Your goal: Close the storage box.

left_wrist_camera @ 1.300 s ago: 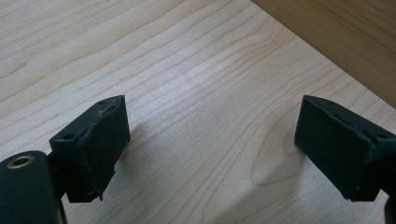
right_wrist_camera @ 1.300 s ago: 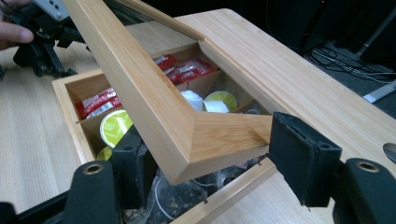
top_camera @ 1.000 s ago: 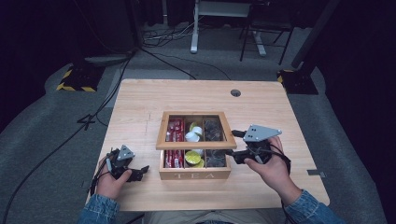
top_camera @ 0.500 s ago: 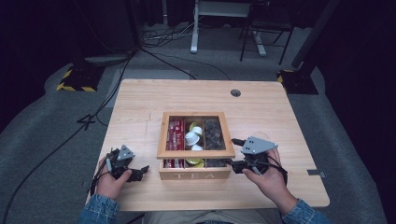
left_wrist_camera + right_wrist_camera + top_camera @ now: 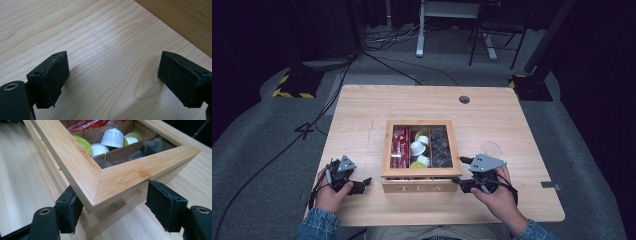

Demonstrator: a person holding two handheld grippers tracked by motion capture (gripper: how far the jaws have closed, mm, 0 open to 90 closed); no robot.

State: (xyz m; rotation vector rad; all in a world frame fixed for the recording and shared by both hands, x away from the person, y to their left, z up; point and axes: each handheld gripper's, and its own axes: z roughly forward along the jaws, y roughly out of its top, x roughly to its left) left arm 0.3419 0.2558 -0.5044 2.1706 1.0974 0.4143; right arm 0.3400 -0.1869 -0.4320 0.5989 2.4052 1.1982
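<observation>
The wooden tea box [image 5: 422,155], its windowed lid now nearly flat where it stood raised a second ago, sits mid-table as you bring your right gripper [image 5: 464,184] down to its near right corner, jaws apart on either side of the lid's edge, pads not pressing. Closing looks almost finished. Capsules [image 5: 113,137] and red packets [image 5: 400,146] lie inside. Your left gripper [image 5: 359,185] rests wide open and empty, left of the box, on bare table [image 5: 105,50]
</observation>
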